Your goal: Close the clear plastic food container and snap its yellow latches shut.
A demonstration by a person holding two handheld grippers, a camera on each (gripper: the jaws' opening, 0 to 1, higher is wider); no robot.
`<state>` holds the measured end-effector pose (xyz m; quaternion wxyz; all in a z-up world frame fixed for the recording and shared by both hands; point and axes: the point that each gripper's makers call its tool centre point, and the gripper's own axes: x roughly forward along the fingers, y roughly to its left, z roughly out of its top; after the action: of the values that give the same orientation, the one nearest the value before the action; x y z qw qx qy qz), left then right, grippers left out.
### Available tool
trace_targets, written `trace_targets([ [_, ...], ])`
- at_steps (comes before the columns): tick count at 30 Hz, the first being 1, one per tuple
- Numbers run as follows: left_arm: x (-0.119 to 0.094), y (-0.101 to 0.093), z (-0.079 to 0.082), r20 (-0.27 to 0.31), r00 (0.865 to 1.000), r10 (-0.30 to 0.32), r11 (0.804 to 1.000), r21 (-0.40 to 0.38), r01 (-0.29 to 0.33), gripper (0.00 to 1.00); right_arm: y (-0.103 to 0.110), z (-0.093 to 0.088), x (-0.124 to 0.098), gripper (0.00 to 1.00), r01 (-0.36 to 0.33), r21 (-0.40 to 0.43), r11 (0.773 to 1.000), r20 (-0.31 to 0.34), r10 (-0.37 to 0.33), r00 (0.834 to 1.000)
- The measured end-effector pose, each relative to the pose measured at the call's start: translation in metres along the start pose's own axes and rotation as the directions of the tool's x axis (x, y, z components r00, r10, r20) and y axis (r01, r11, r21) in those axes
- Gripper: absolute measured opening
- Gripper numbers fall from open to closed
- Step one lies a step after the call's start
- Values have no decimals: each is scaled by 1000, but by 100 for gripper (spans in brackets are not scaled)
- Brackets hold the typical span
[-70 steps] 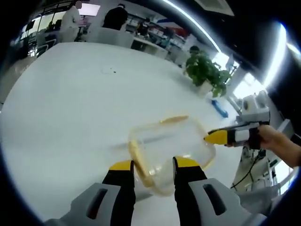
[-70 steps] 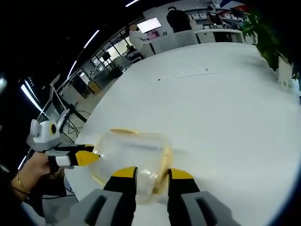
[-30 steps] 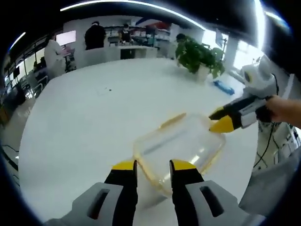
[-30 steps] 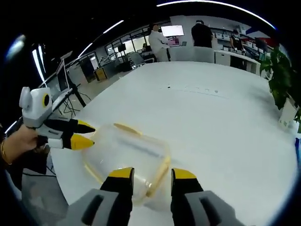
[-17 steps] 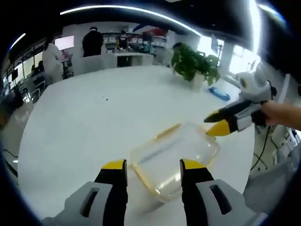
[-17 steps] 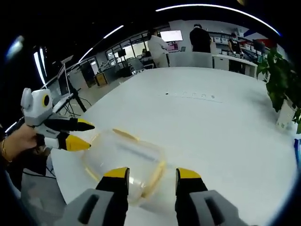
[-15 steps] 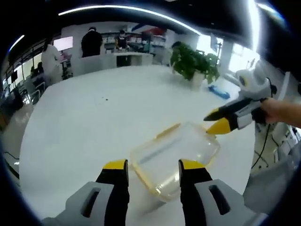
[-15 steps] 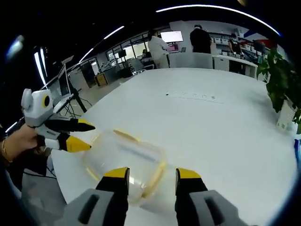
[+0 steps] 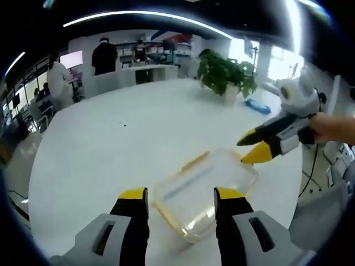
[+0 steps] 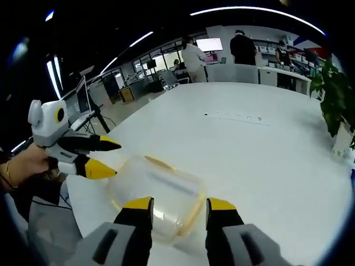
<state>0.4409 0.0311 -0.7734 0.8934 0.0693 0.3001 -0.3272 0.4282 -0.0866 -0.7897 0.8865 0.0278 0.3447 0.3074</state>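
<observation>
Sitting lid-on near the edge of a round white table (image 9: pixel 100 149), a clear plastic food container (image 9: pixel 206 191) with yellow latches (image 9: pixel 195 162) waits between two grippers. Left gripper (image 9: pixel 180 198) spread wide, jaws either side of the near end without touching it; right gripper (image 10: pixel 173 208) likewise parted over the opposite end, seen in the left gripper view as yellow tips parted just beside the far corner. Judged risky: light, smooth box close to the table edge, likely to skid or tip off under a one-sided push on a latch. Compared with a second ago, both pairs of jaws set wider apart, container apparently in the same place.
</observation>
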Motion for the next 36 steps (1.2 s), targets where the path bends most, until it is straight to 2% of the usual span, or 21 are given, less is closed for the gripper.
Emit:
trace_targets([
  [4,2,-3,1,-2,1000,-10,1000,15,10,45,4,9,2,34,-8,-12,1000,39,8,999],
  [7,3,-5,6,4,1000,4,996,87,-4,45,7,11,4,34,-25,-13,1000,43,25,999],
  [15,6,-12,14,16,1000,-24,994,109,22,45,16,9,13,34,-51,-50,997,24,52,998],
  [21,11,-17,12,11,999,-36,991,127,34,44,24,18,20,30,-53,-103,993,53,58,997],
  [25,13,-23,14,27,998,-56,984,170,51,43,31,25,24,29,-65,-121,990,69,74,995],
  [29,14,-23,16,41,997,-61,986,159,53,42,33,25,28,28,-72,-120,990,65,81,995],
  [36,20,-17,4,9,999,-50,986,159,48,42,40,23,38,25,-98,-109,989,49,104,993],
])
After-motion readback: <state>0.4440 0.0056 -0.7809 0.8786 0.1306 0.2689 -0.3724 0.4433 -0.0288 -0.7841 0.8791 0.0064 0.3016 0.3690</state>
